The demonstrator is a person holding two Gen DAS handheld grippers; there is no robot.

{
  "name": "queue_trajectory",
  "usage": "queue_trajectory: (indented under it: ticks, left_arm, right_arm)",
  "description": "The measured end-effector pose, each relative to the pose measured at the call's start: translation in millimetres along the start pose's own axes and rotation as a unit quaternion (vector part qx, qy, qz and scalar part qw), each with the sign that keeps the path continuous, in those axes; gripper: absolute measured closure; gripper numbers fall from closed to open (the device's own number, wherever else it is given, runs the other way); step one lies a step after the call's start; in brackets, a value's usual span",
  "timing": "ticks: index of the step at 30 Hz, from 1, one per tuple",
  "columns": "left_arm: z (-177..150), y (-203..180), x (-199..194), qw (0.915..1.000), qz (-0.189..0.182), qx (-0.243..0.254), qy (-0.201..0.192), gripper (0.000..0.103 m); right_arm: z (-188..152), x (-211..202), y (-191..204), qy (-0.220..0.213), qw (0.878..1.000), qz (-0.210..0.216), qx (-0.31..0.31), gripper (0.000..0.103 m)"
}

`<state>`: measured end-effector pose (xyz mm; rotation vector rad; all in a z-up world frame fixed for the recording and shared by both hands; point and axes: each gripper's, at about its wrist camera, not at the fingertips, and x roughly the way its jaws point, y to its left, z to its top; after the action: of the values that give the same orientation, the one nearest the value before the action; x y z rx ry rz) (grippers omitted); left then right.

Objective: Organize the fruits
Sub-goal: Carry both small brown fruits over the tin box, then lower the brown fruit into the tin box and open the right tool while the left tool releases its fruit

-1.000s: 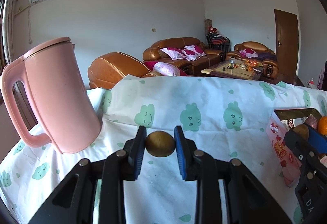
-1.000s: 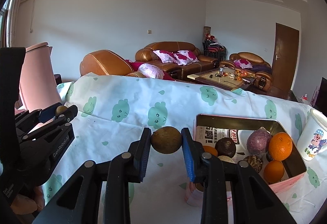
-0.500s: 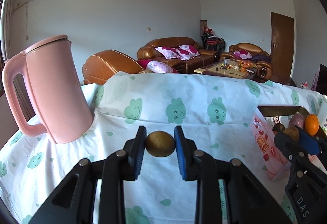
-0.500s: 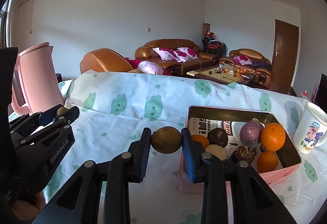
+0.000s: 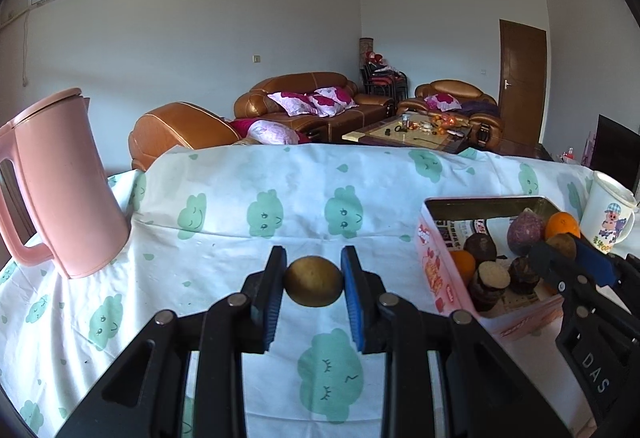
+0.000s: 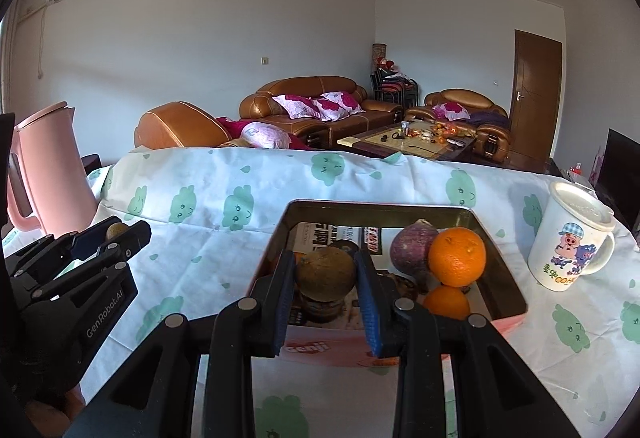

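Carried forward since the earlier frame, the brown fruit [image 6: 325, 273] clamped in the right gripper [image 6: 326, 292] now hangs over the pink tin [image 6: 506, 280] holding oranges [image 6: 457, 262]. Left gripper [image 5: 313, 288] grips a yellowish fruit [image 5: 313, 281] above the tablecloth [image 5: 224, 238], near the pink kettle [image 5: 66, 182].

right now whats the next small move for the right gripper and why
Probably lower and open: the right gripper holds a brown fruit above the pink box, whose near-left space looks free beside the oranges. The left gripper can wait.

Pink kettle [image 5: 60, 190] — white cloth [image 5: 224, 238], green cloud faces; pink tin [image 6: 400, 348] — orange [image 6: 457, 256], purple fruit [image 6: 412, 247].
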<state>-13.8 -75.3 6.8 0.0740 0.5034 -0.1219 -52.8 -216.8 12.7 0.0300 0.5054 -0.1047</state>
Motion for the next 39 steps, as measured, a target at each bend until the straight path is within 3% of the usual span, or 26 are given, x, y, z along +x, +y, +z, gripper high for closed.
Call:
queue_trajectory:
  ticks: [16, 25, 32, 39]
  left_arm:
    - [12, -84, -3, 0.9968, -0.075, 0.026, 0.003, 0.074]
    - [23, -128, 23, 0.994, -0.104, 0.028, 0.023, 0.074]
    - [27, -133, 45, 0.9937, -0.104, 0.019, 0.036, 0.074]
    - [26, -133, 65, 0.9898, -0.12, 0.009, 0.076, 0.073]
  right_arm:
    - [2, -12, -83, -0.011, 0.998, -0.054, 0.034, 0.071]
    - [10, 0, -121, -0.007, 0.995, -0.08, 0.064, 0.071]
    - [25, 28, -125, 0.004, 0.996, -0.062, 0.063, 0.071]
    - [30, 59, -128, 0.037, 0.996, -0.003, 0.079, 0.071]
